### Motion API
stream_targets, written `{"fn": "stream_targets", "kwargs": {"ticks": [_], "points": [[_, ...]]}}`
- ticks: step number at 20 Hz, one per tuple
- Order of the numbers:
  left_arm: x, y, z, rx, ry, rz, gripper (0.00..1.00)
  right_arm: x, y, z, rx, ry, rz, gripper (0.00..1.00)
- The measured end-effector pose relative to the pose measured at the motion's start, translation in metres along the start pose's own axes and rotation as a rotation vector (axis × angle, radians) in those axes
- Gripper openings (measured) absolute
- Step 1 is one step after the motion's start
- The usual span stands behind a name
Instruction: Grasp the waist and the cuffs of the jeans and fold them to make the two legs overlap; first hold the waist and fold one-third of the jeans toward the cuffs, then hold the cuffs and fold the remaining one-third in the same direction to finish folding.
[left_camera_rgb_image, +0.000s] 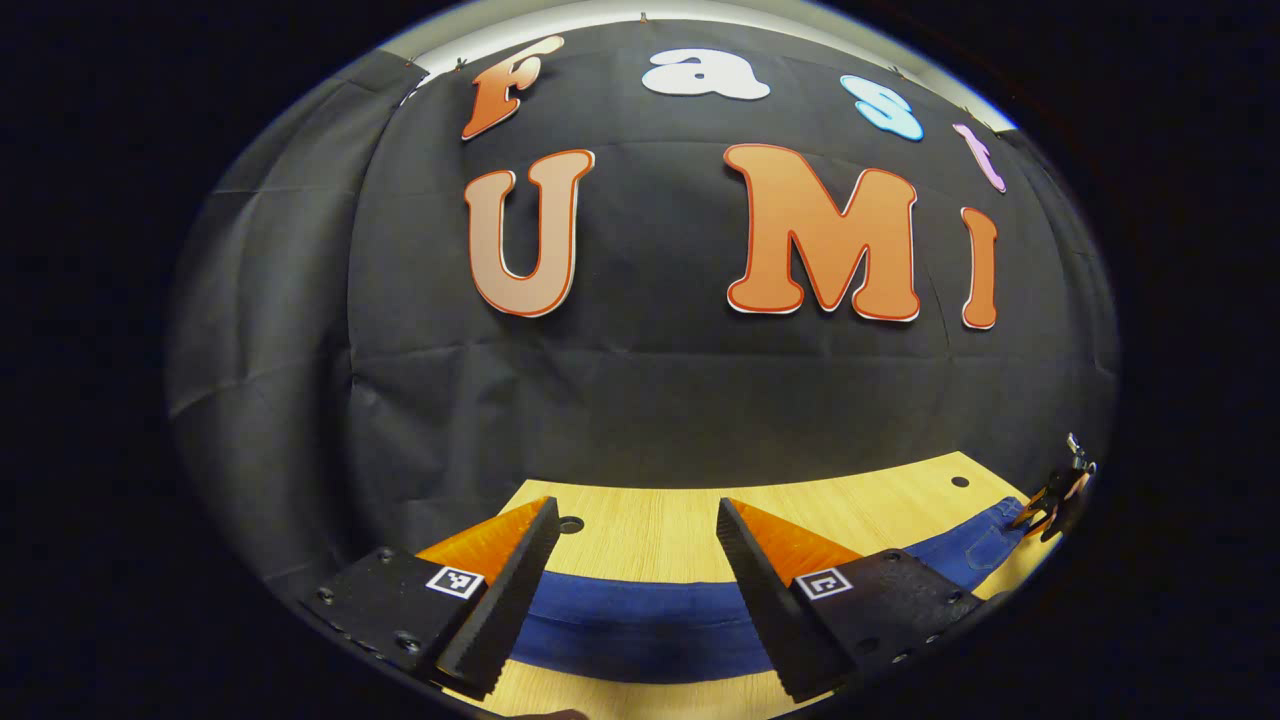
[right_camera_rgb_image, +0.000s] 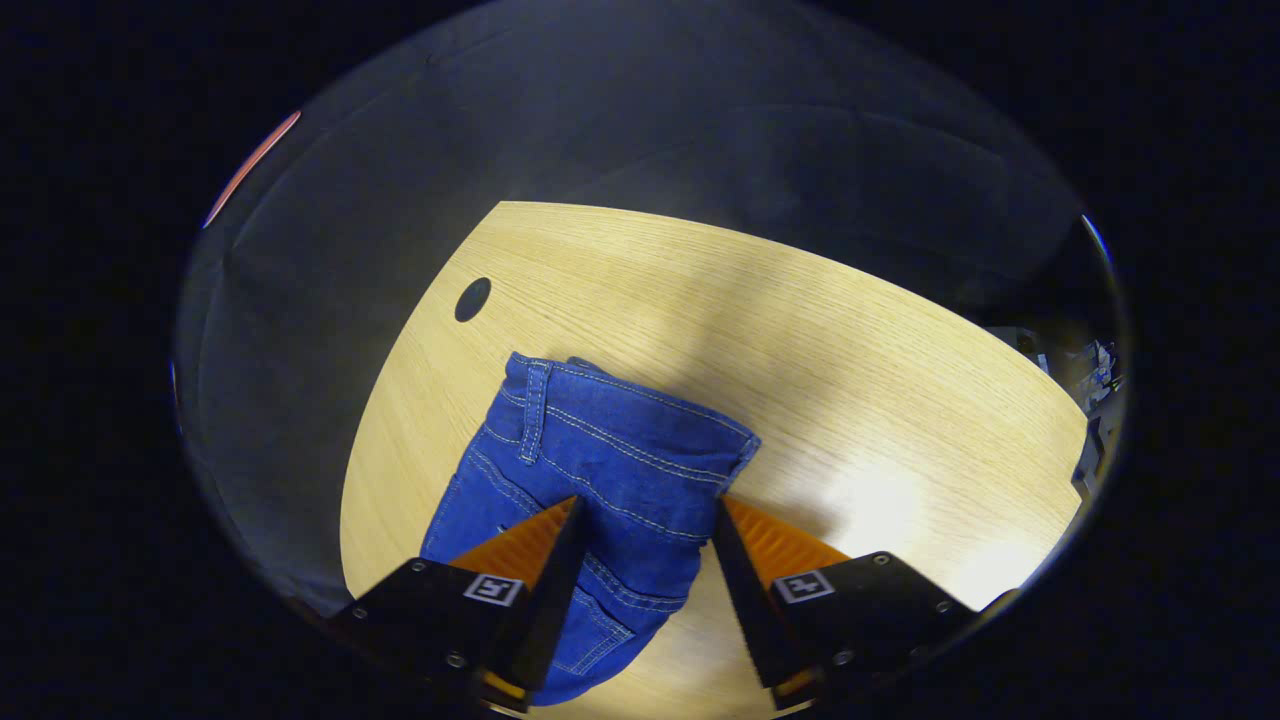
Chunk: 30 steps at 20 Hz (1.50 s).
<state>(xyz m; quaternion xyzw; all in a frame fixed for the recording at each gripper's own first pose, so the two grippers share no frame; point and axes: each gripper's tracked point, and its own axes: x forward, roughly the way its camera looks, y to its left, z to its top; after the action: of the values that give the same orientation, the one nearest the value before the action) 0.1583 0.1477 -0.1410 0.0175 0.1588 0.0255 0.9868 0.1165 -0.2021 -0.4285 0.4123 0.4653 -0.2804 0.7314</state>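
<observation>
Jeans (right_camera_rgb_image: 590, 470) lie on the table (right_camera_rgb_image: 800, 350) beneath each hand-held gripper (right_camera_rgb_image: 640, 520), both spread wide, holding nothing.

A light wooden desk (left_camera_rgb_image: 640, 515) with straight grain runs up to the black cloth wall (left_camera_rgb_image: 640, 390) of the booth, which hangs in soft folds behind its far edge. Round dark holes are set in the desk top near its far corners, one (left_camera_rgb_image: 571, 524) at the left, another (left_camera_rgb_image: 960, 481) toward the right. Beyond the desk's right edge lies some dim clutter (right_camera_rgb_image: 1095, 370), too small to tell.
</observation>
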Motion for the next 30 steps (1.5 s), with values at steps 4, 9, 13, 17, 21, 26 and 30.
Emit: {"fn": "stream_targets", "kwargs": {"ticks": [4, 9, 13, 17, 21, 26, 30], "points": [[0.004, -0.006, -0.007, 0.013, 0.015, -0.006, 0.97, -0.001, 0.001, -0.003, 0.014, 0.015, 0.019, 0.48], [0.001, -0.004, -0.012, 0.034, 0.016, 0.007, 0.97, -0.017, 0.017, 0.002, -0.036, -0.059, 0.071, 0.34], [-0.001, 0.004, -0.015, 0.038, 0.021, 0.027, 0.97, -0.056, 0.047, 0.006, -0.115, -0.131, 0.128, 0.33], [-0.008, 0.017, -0.018, 0.128, 0.028, 0.072, 1.00, -0.086, 0.085, -0.010, -0.247, -0.197, 0.167, 0.33], [-0.013, 0.019, -0.022, 0.130, 0.018, 0.066, 0.98, -0.119, 0.124, -0.023, -0.343, -0.252, 0.199, 0.33], [-0.019, 0.028, -0.030, 0.071, 0.026, 0.058, 0.98, -0.154, 0.151, -0.045, -0.449, -0.295, 0.245, 0.33], [-0.025, 0.043, -0.039, 0.027, 0.045, 0.062, 0.98, -0.179, 0.185, -0.069, -0.547, -0.330, 0.275, 0.33]]}}
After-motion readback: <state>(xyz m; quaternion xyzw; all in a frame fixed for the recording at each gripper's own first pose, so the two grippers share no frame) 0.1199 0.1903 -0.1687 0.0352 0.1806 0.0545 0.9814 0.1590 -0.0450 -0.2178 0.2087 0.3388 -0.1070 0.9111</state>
